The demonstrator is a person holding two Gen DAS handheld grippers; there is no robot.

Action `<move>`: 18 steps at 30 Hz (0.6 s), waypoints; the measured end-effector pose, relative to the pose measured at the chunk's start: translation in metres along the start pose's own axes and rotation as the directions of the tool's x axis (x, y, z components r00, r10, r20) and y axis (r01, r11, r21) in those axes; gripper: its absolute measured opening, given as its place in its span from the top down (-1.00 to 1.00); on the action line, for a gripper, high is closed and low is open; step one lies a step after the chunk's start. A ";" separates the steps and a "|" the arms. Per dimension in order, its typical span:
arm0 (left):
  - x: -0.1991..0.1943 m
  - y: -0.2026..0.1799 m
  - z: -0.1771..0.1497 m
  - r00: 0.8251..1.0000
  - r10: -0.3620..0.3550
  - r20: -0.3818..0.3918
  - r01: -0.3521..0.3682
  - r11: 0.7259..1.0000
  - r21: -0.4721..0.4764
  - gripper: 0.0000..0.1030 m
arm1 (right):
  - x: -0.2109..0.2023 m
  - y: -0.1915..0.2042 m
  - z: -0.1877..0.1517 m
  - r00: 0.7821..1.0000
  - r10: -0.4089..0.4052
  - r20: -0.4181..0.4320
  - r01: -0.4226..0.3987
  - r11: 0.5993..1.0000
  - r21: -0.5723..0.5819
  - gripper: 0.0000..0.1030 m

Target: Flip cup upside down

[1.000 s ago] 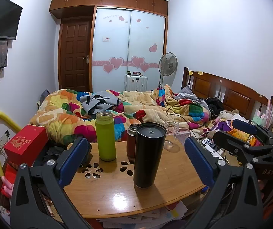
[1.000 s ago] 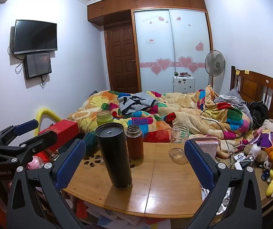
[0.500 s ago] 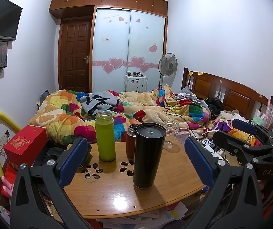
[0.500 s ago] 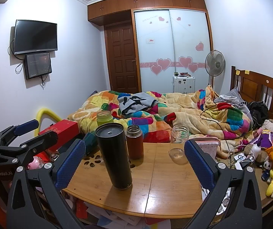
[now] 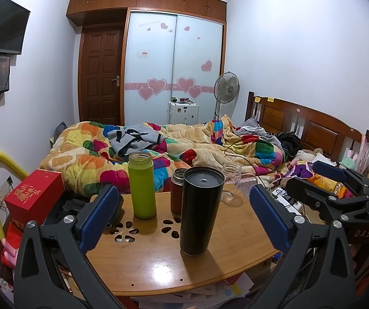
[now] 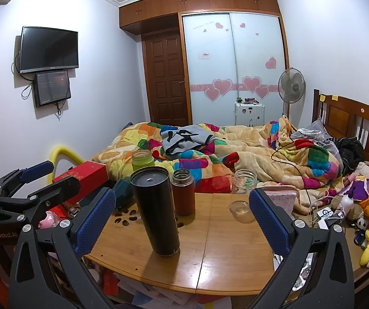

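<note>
A tall black tumbler stands on a round wooden table, flat dark end up; it also shows in the right wrist view. Behind it stand a green bottle, a brown-red bottle and a clear glass jar. My left gripper is open, its blue pads wide apart either side of the tumbler and short of it. My right gripper is open and empty, held in front of the table. Each gripper shows at the edge of the other's view.
A red box sits left of the table. A bed with a colourful quilt lies behind. Papers lie under the table's front edge. Snack bags, toys and cables crowd the right side. A pink item lies by the jar.
</note>
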State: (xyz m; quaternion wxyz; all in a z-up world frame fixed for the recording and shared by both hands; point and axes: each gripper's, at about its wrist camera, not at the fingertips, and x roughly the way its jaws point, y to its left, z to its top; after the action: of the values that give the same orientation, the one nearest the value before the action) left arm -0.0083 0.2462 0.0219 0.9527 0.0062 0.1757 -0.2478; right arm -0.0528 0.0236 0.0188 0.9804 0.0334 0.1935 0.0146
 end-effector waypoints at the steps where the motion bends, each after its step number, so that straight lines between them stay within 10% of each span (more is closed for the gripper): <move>1: 0.001 0.000 0.000 1.000 0.000 0.000 0.000 1.000 0.000 -1.00 | 0.000 0.000 0.000 1.000 0.000 0.000 0.000 1.000 -0.001 -1.00; 18: 0.001 -0.001 0.003 0.999 -0.028 0.028 0.027 1.000 0.003 -1.00 | 0.001 0.003 0.000 1.000 -0.002 0.004 0.002 1.000 -0.002 -1.00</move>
State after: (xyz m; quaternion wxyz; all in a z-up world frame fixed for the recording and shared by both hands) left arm -0.0072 0.2447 0.0245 0.9516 0.0015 0.1619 -0.2612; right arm -0.0526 0.0265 0.0185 0.9808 0.0324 0.1918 0.0139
